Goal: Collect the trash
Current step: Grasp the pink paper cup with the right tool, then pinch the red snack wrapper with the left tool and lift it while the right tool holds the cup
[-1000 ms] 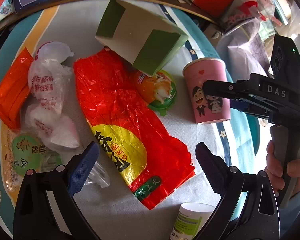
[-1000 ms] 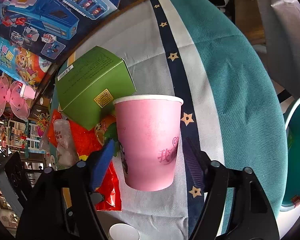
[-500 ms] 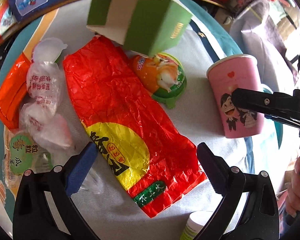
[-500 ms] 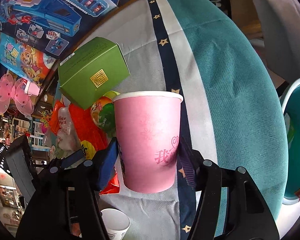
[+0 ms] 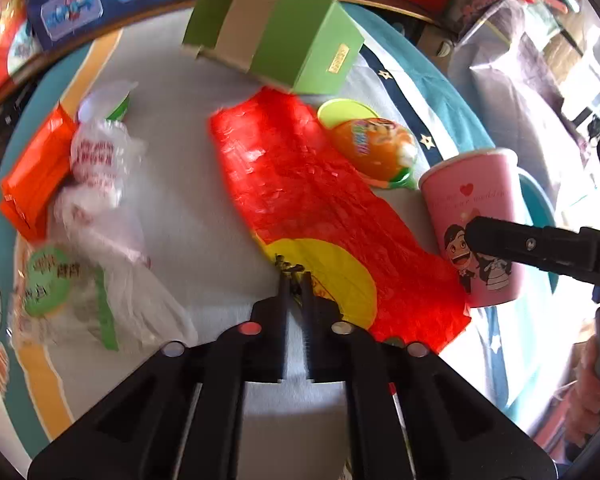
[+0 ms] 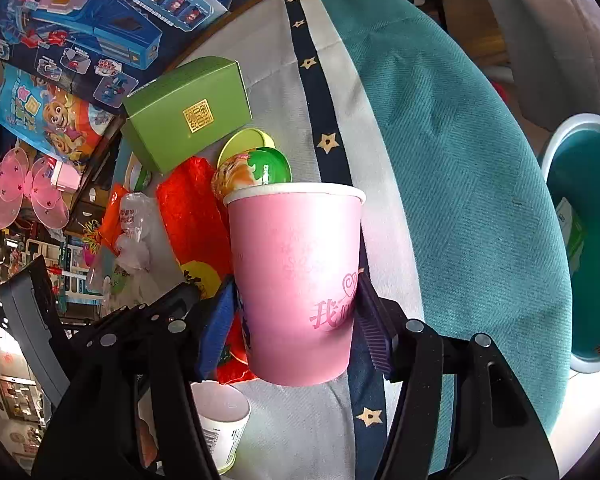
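A crinkled red wrapper (image 5: 300,184) with a yellow patch lies flat on the tablecloth. My left gripper (image 5: 295,280) is shut, its tips pinching the wrapper's near edge at the yellow patch, where the foil bunches up. The same wrapper (image 6: 192,216) shows behind the cup in the right wrist view. My right gripper (image 6: 296,320) is shut on a pink paper cup (image 6: 296,272), one pad pressed on each side, holding it upright. From the left wrist view the pink cup (image 5: 476,200) stands at the right with one right finger (image 5: 540,246) across it.
A green box (image 5: 284,40) lies at the back, an orange-and-green jelly cup (image 5: 376,148) beside it. Clear plastic bags (image 5: 100,160) and an orange packet (image 5: 36,176) sit on the left. A small white cup (image 6: 220,420) stands near me. A teal bin (image 6: 584,240) is beyond the table's right edge.
The left jaws, wide open before, have snapped shut on the red wrapper's edge. The right gripper has carried the pink cup sideways, and more of the teal bin shows.
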The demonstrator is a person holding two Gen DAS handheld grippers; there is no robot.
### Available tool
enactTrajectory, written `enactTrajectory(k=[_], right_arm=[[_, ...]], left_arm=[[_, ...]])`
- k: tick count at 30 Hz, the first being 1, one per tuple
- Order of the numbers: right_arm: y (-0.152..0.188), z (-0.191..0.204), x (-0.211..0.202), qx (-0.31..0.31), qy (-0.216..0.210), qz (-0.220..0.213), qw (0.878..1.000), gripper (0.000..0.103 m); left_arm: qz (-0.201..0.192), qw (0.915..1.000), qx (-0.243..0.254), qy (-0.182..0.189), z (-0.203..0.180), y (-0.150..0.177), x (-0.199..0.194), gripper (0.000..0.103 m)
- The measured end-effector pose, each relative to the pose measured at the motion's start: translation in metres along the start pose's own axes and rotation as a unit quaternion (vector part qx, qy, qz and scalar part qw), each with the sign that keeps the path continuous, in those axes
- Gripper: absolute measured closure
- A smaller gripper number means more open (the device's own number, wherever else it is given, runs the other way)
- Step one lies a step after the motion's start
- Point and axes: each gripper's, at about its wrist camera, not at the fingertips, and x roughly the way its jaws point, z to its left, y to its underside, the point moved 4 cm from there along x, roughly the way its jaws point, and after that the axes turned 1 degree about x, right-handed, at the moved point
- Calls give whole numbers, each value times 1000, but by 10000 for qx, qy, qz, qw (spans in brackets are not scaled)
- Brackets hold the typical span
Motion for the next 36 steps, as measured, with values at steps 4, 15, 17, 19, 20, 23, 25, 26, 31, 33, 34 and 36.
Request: enactTrajectory(k=[4, 15, 17, 19, 20, 23, 25, 26, 31, 33, 34, 36], right_arm=[[8, -4, -5, 44, 15, -2, 10000, 47], [19, -19, -11, 334, -234, 14, 9992, 47], [20, -20, -11, 354, -269, 19, 9990, 47], [20, -20, -11, 352, -287, 19, 9990, 46], [20, -21, -10, 356, -296, 19, 9989, 46], [20, -21, -8, 366, -356, 47, 9987, 46], [20, -20, -6, 361, -382, 72, 9986, 46], [20, -20, -6, 352, -386, 83, 9986, 46], [20, -15, -1, 313, -373, 116, 9987, 46], [21, -13, -1, 280, -333, 110, 9990, 46], [21, -13, -2, 275, -325, 114, 9990, 46], [21, -13, -2, 267, -326, 119, 9990, 46]], left_arm=[[-33, 9994, -31, 344, -2, 8, -12, 99], [-1, 9954, -62, 959, -9, 12, -29, 98], [97, 9944, -174, 1036, -10, 12, -23, 98], [160, 9940, -269, 1050, -7, 12, -19, 97], [199, 9938, -323, 1045, -6, 12, -16, 94], [193, 9939, -415, 1004, -2, 14, -15, 66], [153, 9943, -444, 953, 0, 14, -15, 55], [151, 9943, -464, 943, 0, 14, -14, 50], [85, 9946, -530, 893, -3, 10, -5, 54], [36, 9953, -433, 863, -8, 8, -4, 90], [11, 9953, -419, 871, -11, 7, -4, 90], [-94, 9963, -368, 777, -13, 6, -6, 95]])
